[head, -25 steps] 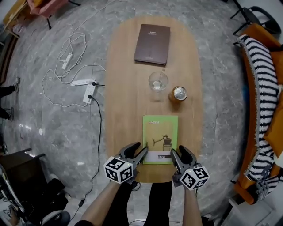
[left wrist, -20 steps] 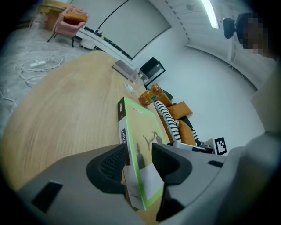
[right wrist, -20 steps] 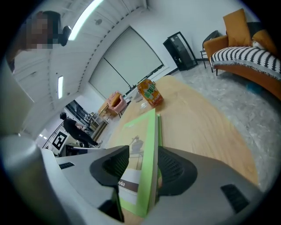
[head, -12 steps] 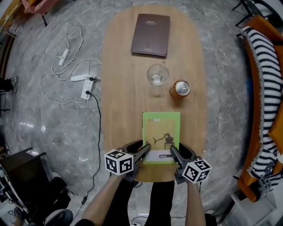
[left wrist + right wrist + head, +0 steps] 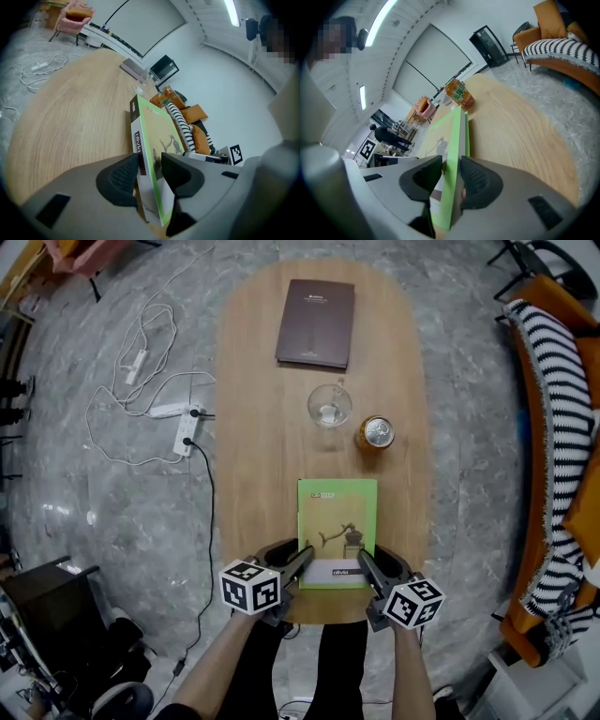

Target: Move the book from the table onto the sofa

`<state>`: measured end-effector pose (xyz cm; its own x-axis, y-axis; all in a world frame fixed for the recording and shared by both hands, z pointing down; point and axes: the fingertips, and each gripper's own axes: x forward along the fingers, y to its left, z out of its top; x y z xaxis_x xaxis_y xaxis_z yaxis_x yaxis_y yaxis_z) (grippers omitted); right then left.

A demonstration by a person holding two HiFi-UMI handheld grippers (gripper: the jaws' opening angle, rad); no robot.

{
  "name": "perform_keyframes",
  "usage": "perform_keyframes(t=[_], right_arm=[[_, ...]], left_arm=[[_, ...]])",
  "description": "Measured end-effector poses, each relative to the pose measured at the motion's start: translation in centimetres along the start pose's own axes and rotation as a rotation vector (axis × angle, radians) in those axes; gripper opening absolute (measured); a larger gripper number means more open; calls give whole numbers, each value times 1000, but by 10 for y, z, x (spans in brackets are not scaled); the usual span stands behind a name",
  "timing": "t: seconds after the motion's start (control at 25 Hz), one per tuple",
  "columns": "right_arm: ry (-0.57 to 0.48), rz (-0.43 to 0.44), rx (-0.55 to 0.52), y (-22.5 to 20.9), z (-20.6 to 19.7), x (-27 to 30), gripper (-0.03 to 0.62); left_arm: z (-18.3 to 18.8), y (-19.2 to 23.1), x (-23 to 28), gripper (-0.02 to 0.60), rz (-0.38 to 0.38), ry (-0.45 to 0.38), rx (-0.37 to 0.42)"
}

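so the thin green paperback book (image 5: pixel 337 521) is at the bottom middle of the head view, on the near end of the oval light-wood desk (image 5: pixel 262 427), cover up; the lower edge is where both grippers have it

left gripper (image 5: pixel 298 555) is on the book's bottom-left corner; in its own view the jaws have just been closing and sit clamped on the spine edge, one pad on each face

right gripper (image 5: pixel 371 563) is on the bottom-right corner; its jaws have also just been closing and are pinched on the book's thin page edge, pads pressed to both sides

above the book in the frame: an orange drink can (image 5: pixel 376 434), and just left of it a clear drinking glass (image 5: pixel 330 407), both well apart from the book; further up, a dark brown hardcover book (image 5: pixel 316 322) lies flat near the far end

right edge of the frame has the orange sofa (image 5: pixel 566 307) with a black-and-white striped throw (image 5: pixel 562 409) over it; upper left, a white power strip (image 5: pixel 187 434) with cables lies on the grey marble floor (image 5: pixel 94 521)
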<state>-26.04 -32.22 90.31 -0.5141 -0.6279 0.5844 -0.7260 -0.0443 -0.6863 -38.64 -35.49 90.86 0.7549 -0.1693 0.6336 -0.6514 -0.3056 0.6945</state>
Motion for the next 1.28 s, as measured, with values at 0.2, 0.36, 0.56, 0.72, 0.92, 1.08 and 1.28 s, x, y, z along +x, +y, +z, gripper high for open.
perform_keyframes(t=[0.2,0.36,0.56,0.72,0.92,1.08,1.28], right_arm=[[-16,21,-14,33,22,-24,140],[-28,28,-12,58,33,-45,138],[-53,32,-13,89,51,-68,137],[-82,37,-9,121,67,-96,133],[-143,44,12,166,89,-147,133],[-192,56,4,203,108,-189,130],[-246,71,-6,241,123,-239,129]], left_arm=[[21,-31,-32,161,-9,-20,45],[31,-56,-58,158,-11,-35,63],[45,-82,-86,155,-19,-46,70],[57,-113,-116,155,-28,-70,80],[72,-166,-161,155,-49,-107,105],[84,-211,-196,155,-69,-131,145],[91,-262,-235,155,-84,-154,191]])
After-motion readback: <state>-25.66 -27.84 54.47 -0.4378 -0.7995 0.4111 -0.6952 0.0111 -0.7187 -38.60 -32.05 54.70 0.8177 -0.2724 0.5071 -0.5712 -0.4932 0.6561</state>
